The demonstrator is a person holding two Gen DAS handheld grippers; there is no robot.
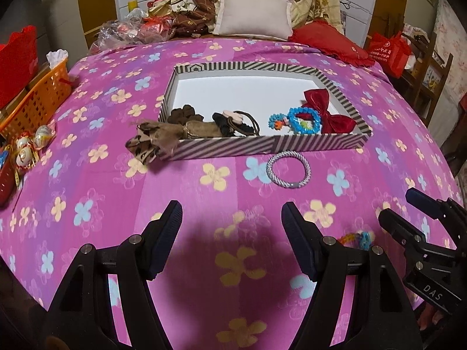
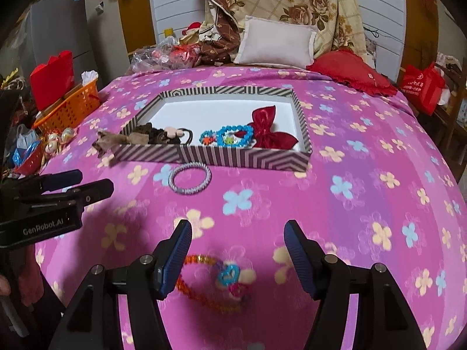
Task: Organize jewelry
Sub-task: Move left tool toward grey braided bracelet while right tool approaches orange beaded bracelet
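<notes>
On the bed's pink flowered cover [image 2: 364, 151] sits a striped shallow box [image 2: 233, 157] with a white floor; along its near side lie a red bow [image 2: 270, 134], a blue beaded bracelet [image 2: 235, 135], dark hair ties [image 1: 233, 122] and a brown leopard-print bow [image 1: 151, 141] draped over the box's left corner. A silver-grey rope bracelet [image 2: 189, 178] rests on the cover just in front of the box. The left tongs [image 1: 232, 218] hang open over bare cover, nothing between the fingers. The right tongs [image 2: 238, 234] are also open, their pads clear of an orange beaded necklace [image 2: 210, 280] with a blue heart charm, blurred, lying on the cover between them.
</notes>
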